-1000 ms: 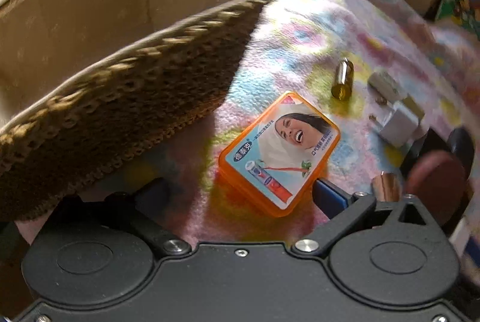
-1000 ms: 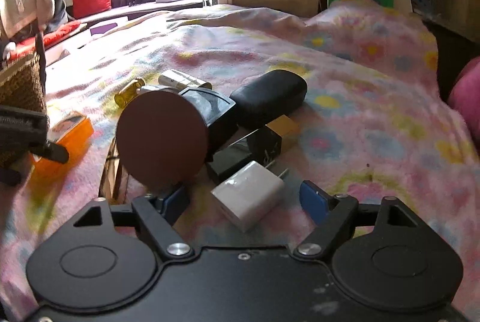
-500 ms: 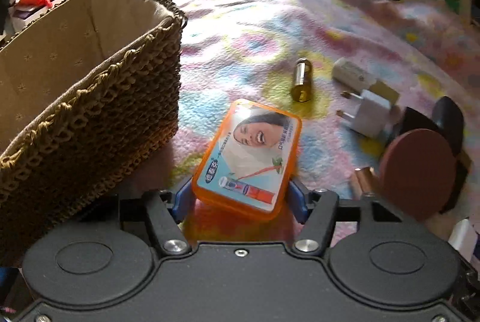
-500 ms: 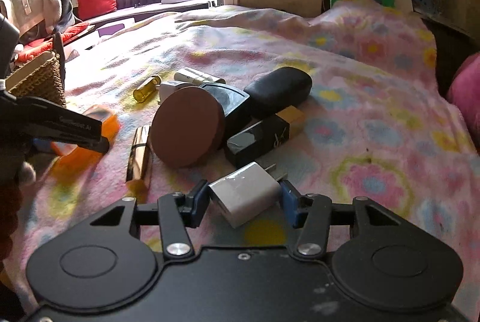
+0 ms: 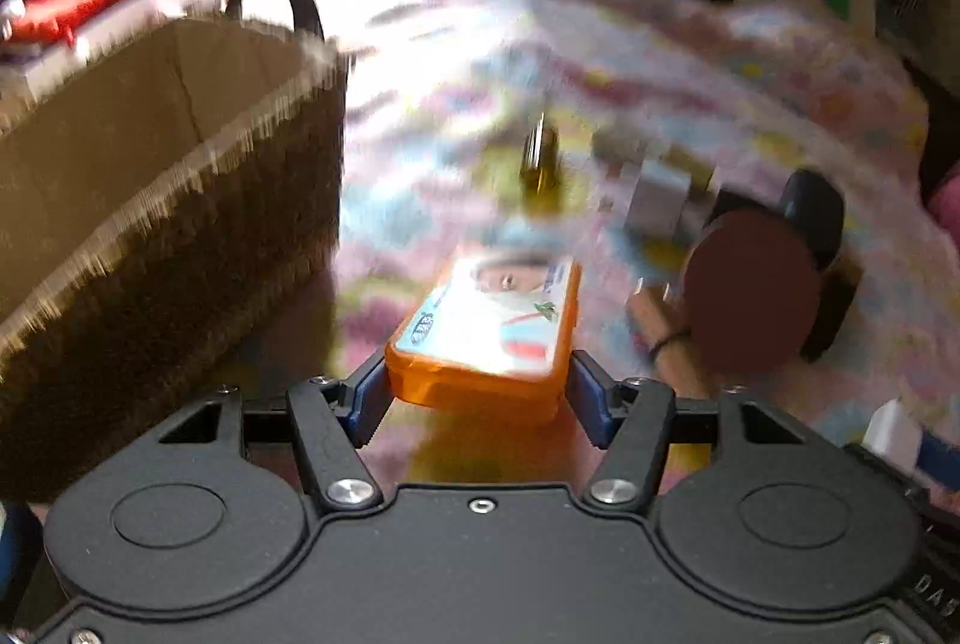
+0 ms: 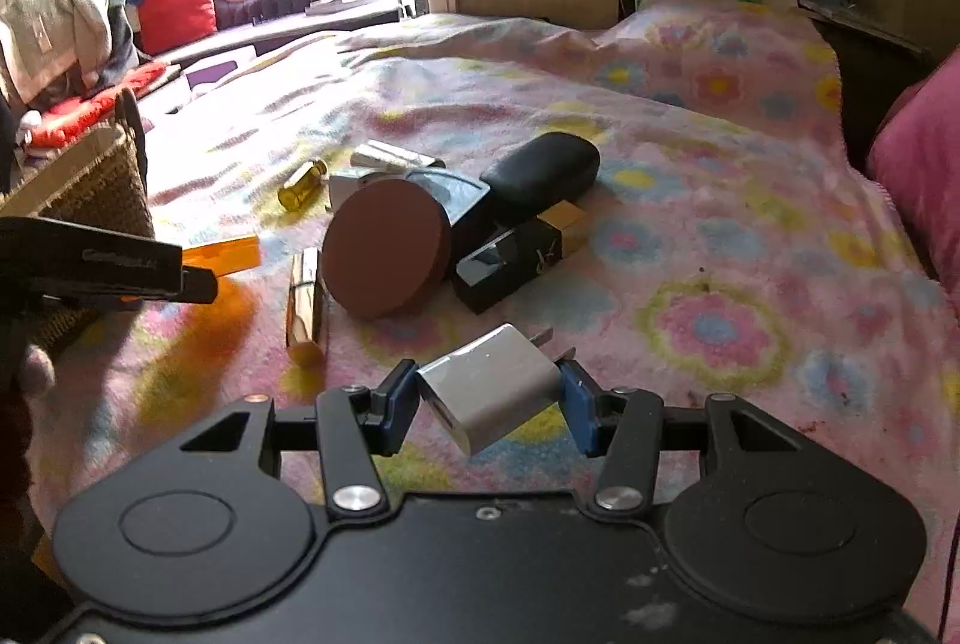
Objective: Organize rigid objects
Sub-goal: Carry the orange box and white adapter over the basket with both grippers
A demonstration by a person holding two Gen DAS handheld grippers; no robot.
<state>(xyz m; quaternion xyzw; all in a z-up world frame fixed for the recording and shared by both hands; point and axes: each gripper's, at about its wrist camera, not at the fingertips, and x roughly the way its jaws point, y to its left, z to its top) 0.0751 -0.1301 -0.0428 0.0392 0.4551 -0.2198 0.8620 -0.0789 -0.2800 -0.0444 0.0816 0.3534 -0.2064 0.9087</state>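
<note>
Left tool (image 5: 477, 395) squeezes an orange box (image 5: 486, 332) above the flowery blanket (image 6: 690, 200), right beside the woven basket (image 5: 168, 224). Right tool (image 6: 489, 404) pinches a white plug (image 6: 489, 392), lifted near the brown round disc (image 6: 384, 248).

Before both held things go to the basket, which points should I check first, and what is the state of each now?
1. Left hand-held gripper shut on orange box: ok.
2. Right hand-held gripper shut on white charger: ok, but charger sits tilted.
3. Basket open on top: ok.
4. Room inside basket: cannot tell, floor hidden.
5. Left view sharp: not ok, blurred.
</note>
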